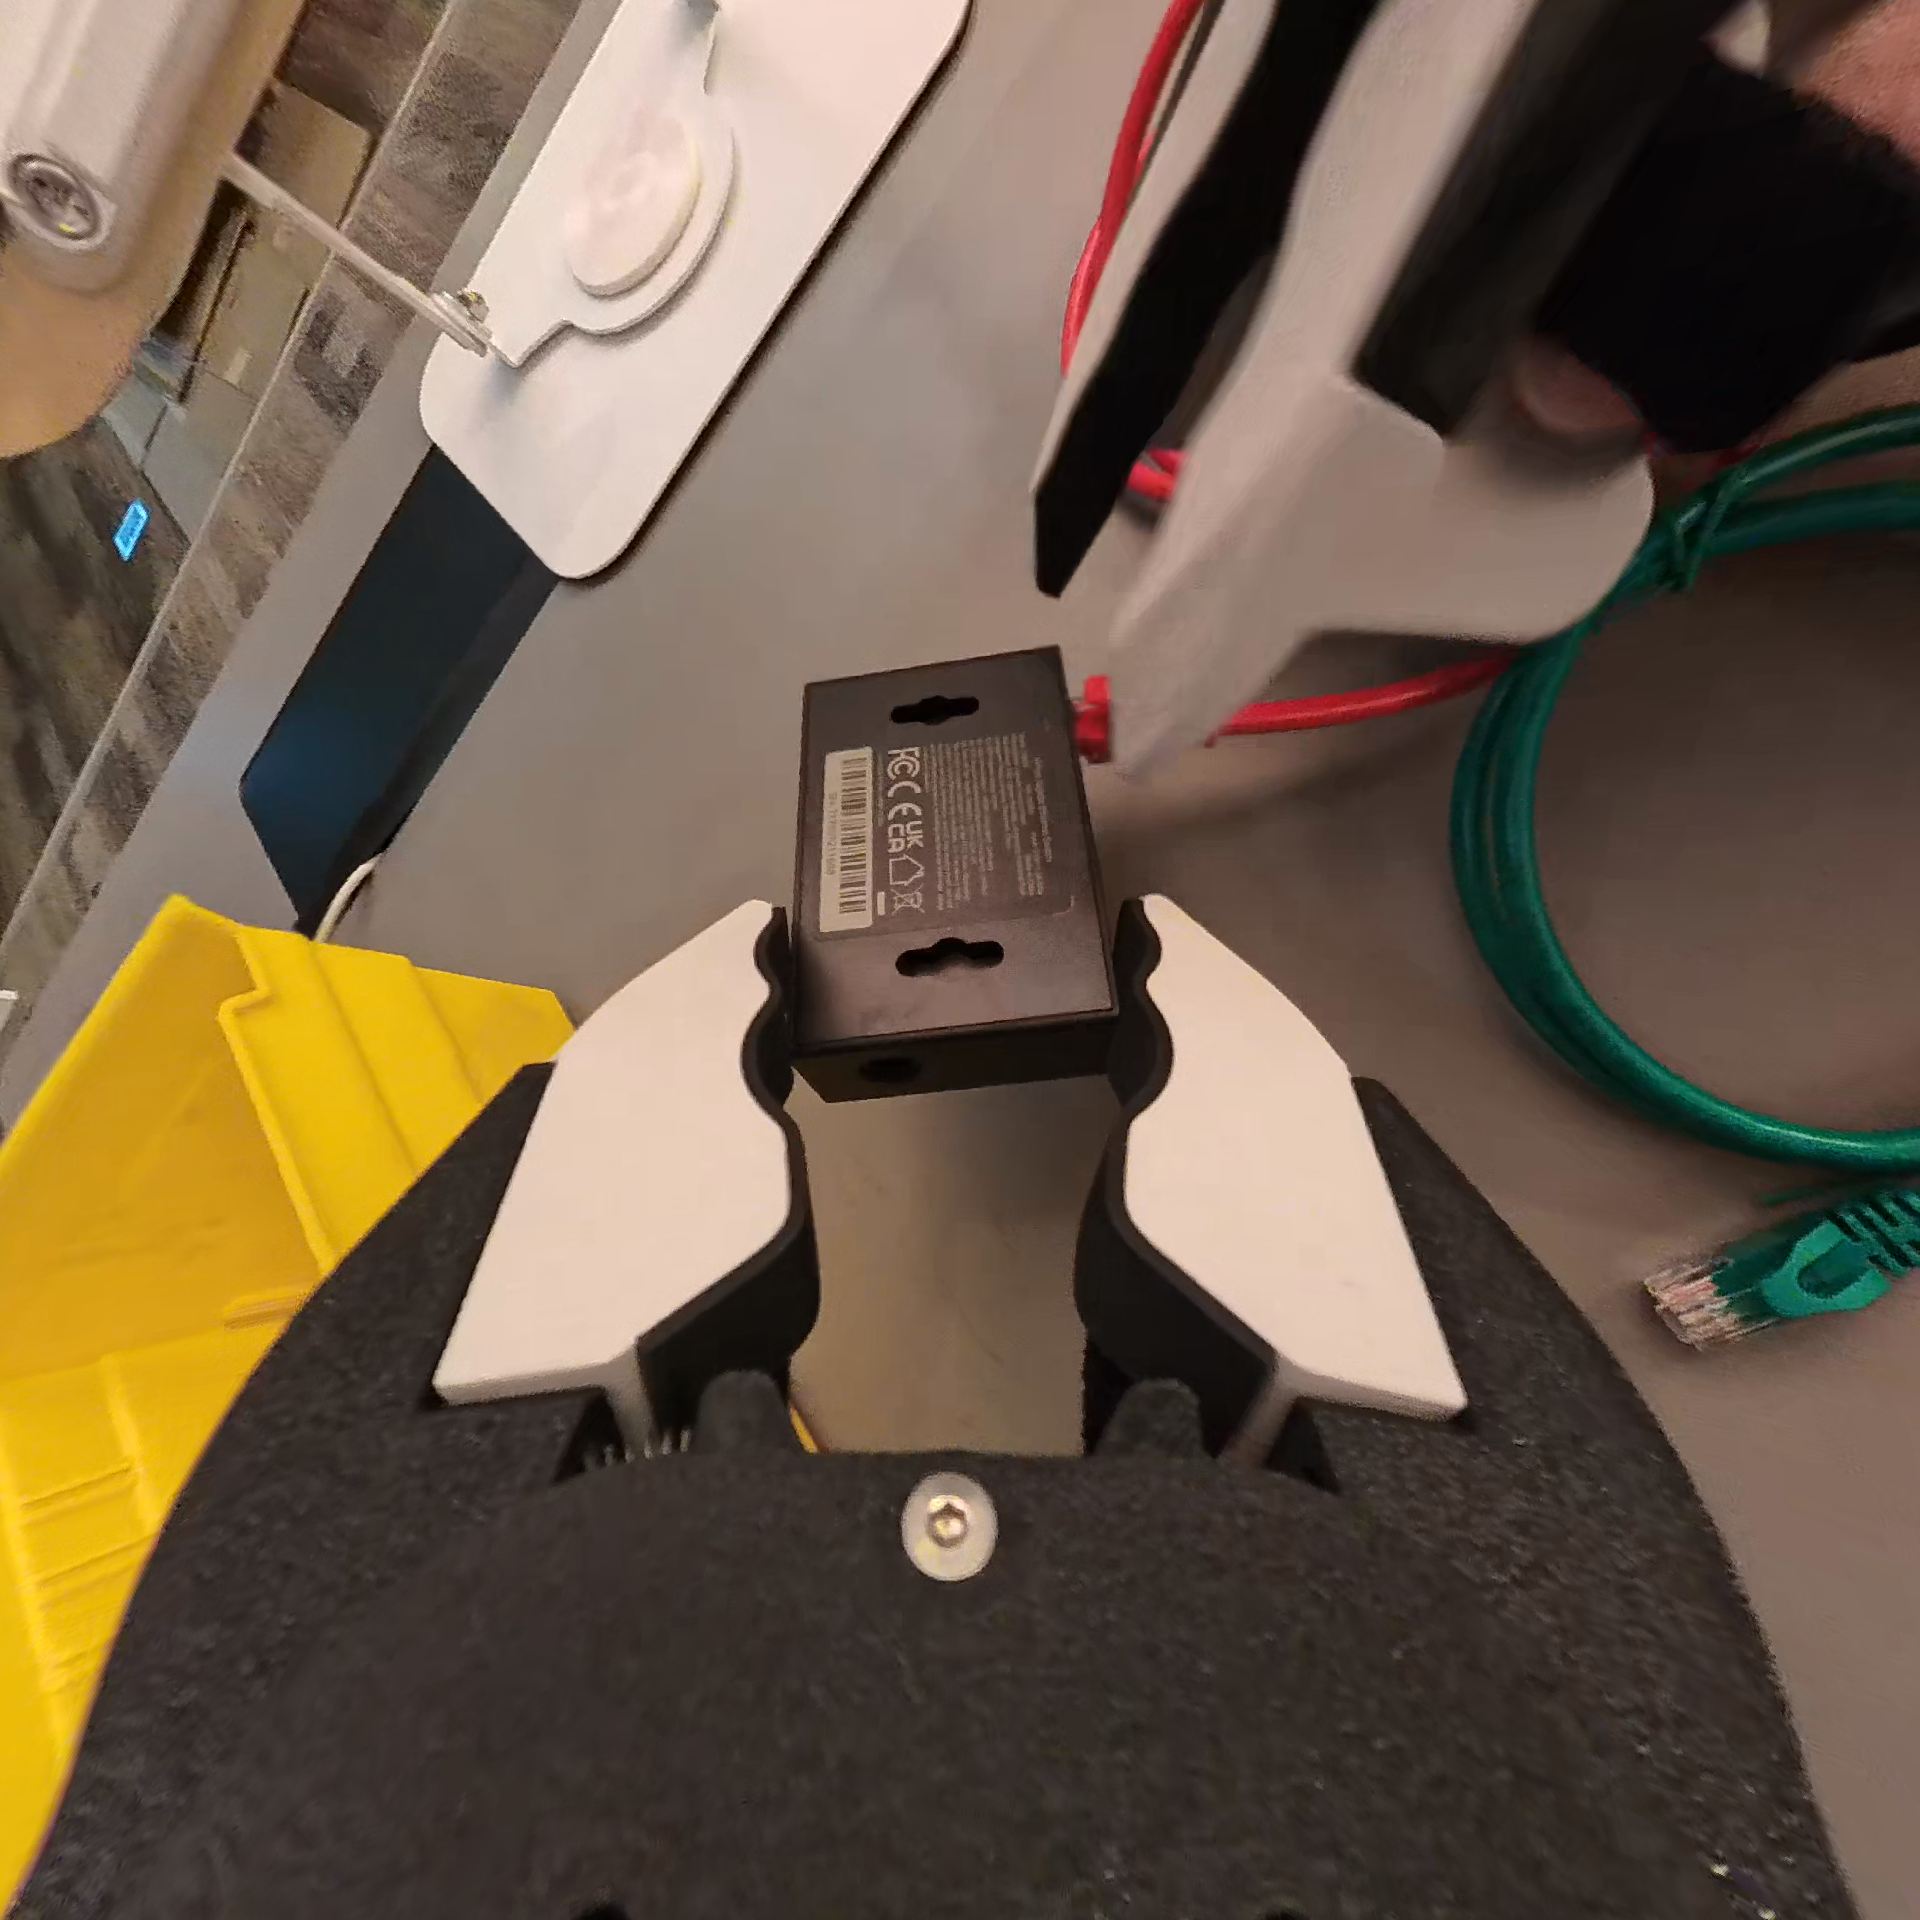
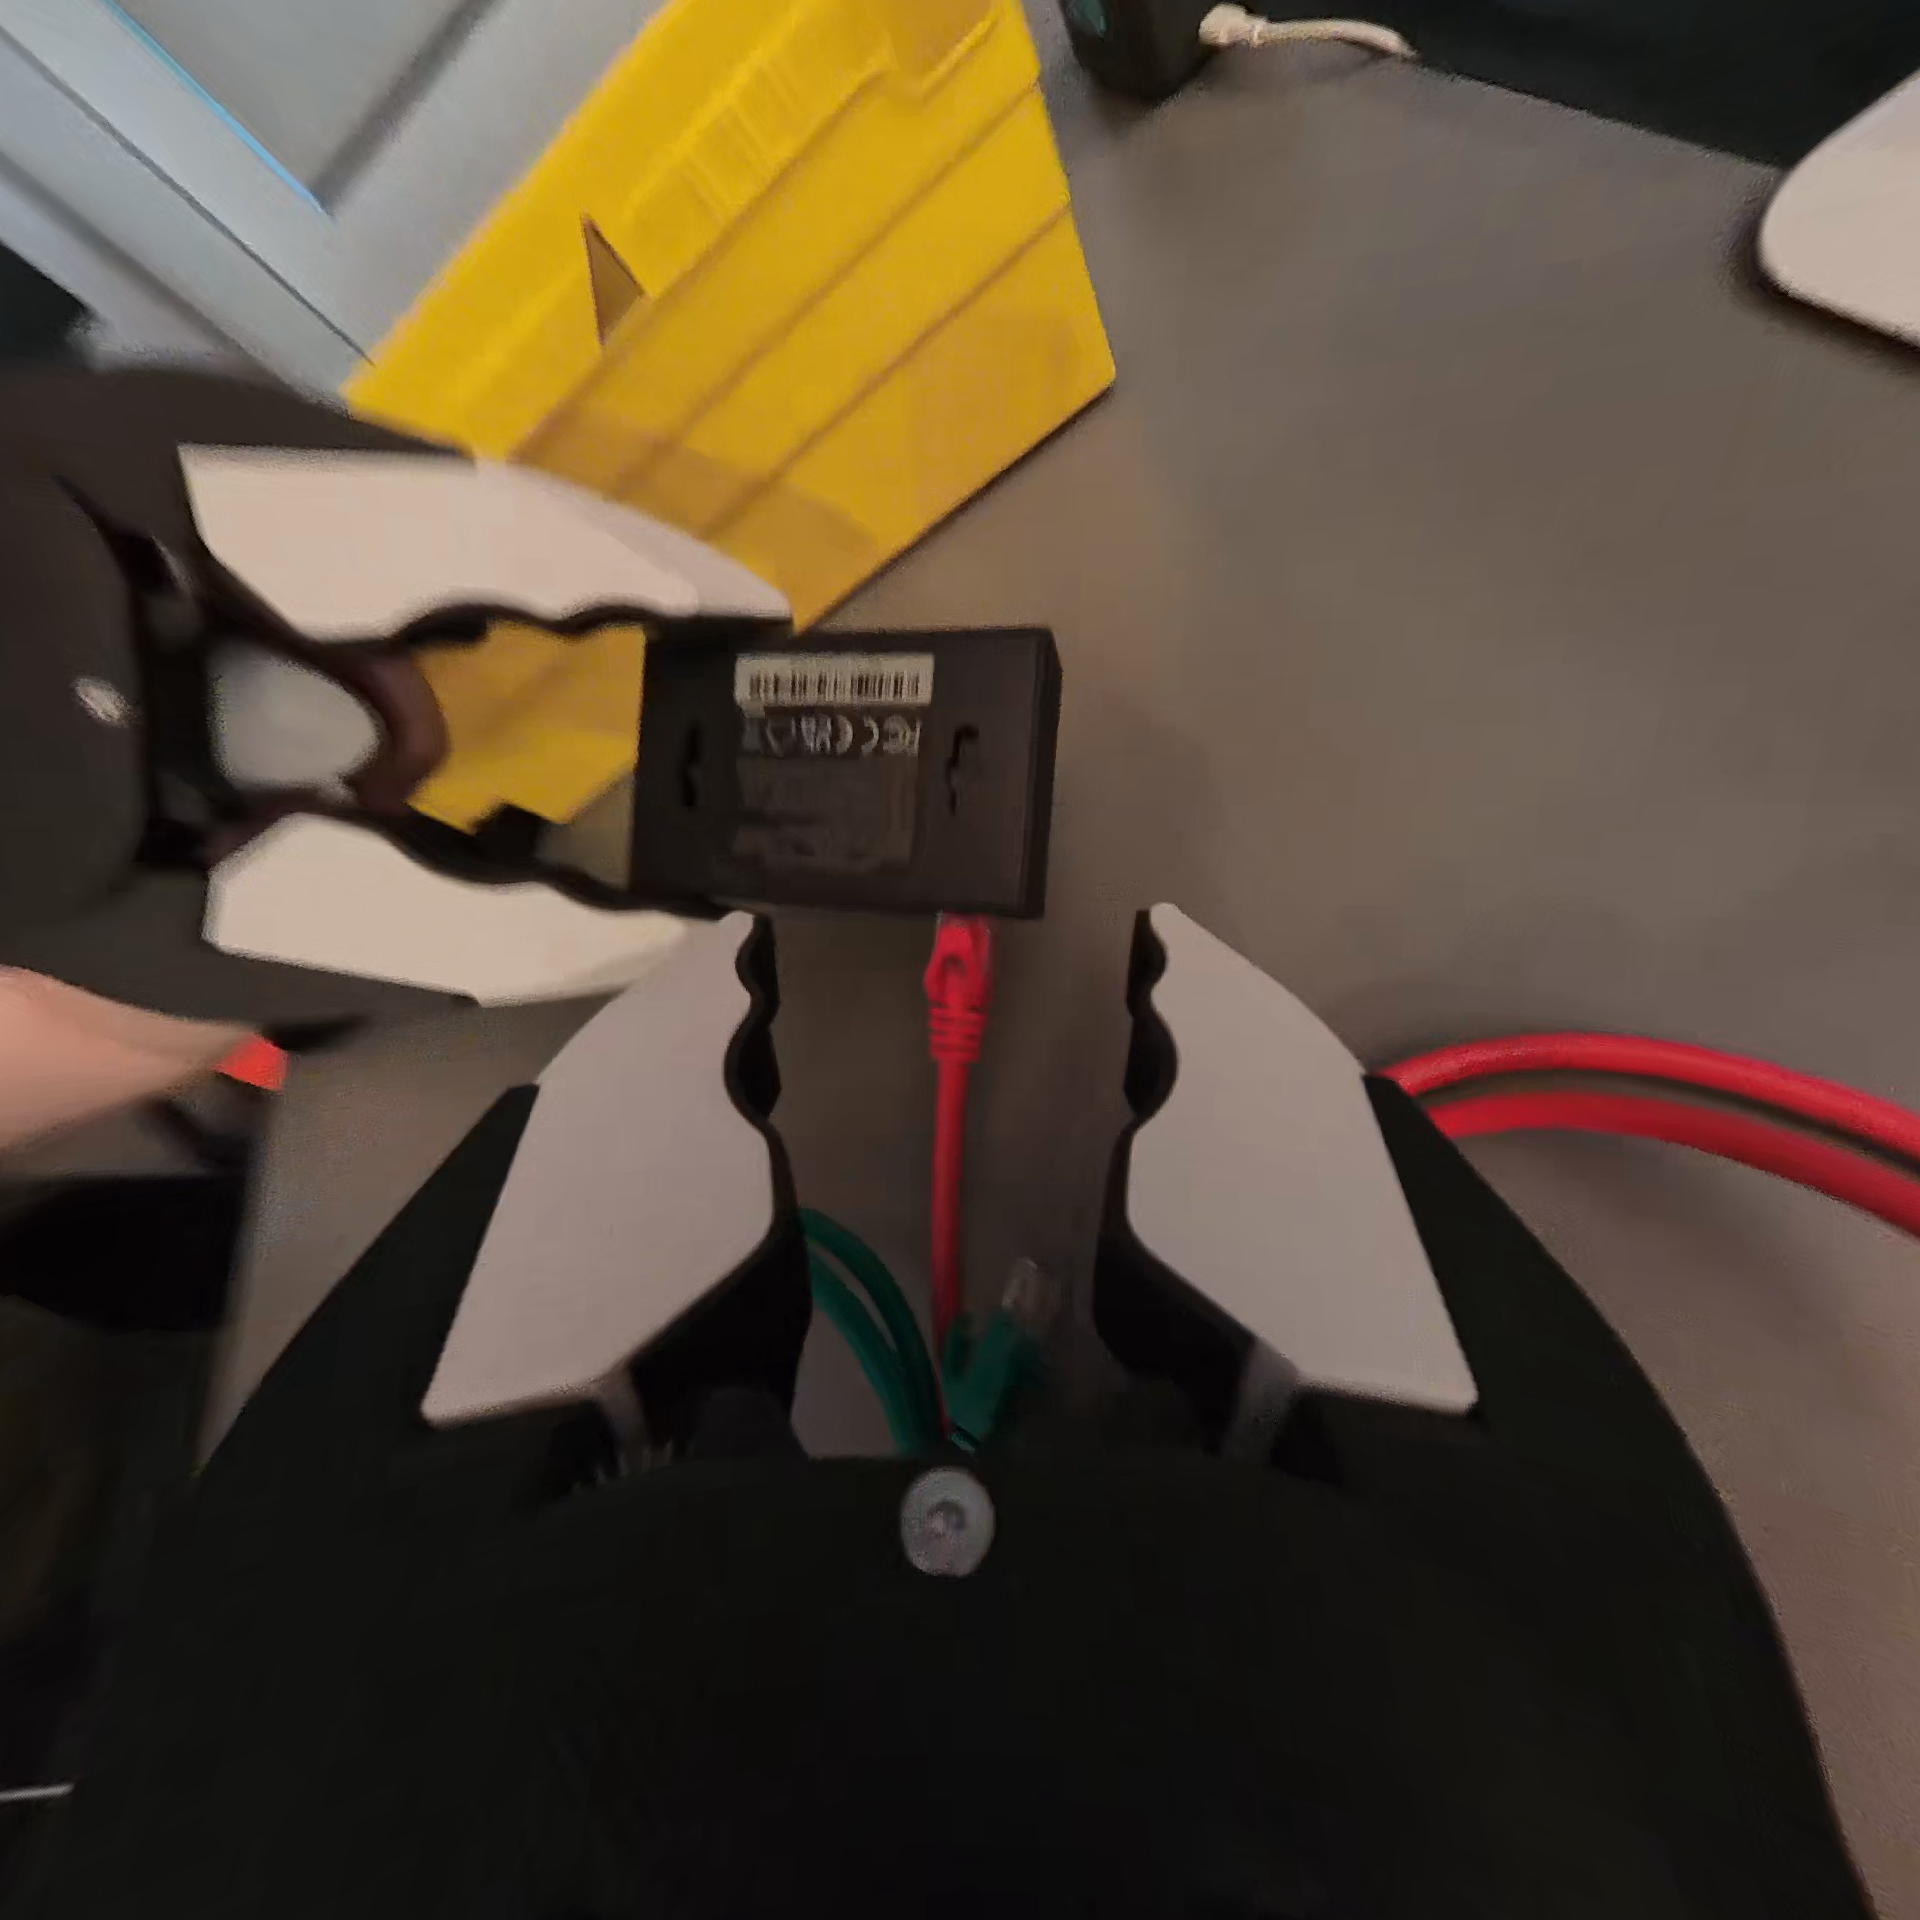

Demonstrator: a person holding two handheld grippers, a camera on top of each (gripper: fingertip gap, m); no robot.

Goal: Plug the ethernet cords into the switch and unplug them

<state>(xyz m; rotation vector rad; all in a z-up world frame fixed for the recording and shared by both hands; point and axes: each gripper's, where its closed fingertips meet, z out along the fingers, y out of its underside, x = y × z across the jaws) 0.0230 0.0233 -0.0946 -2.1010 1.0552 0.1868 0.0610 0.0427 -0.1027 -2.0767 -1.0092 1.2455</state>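
L gripper (image 1: 948, 961) fingers clamped on black switch (image 1: 940, 831), label side up, held over grey counter (image 1: 727, 727). Red cord (image 2: 956, 1049) plugged into switch side facing R gripper (image 2: 951, 971); R fingers spread wide, straddling cord w/o touching. Green cord (image 1: 1558, 935) coiled on counter, plug loose. Yellow bin (image 1: 208, 1143) nearby.

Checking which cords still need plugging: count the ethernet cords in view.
2. The red ethernet cord is plugged into the black switch, which the left claw grips. The green ethernet cord lies coiled on the table, unplugged. Others may be hidden.
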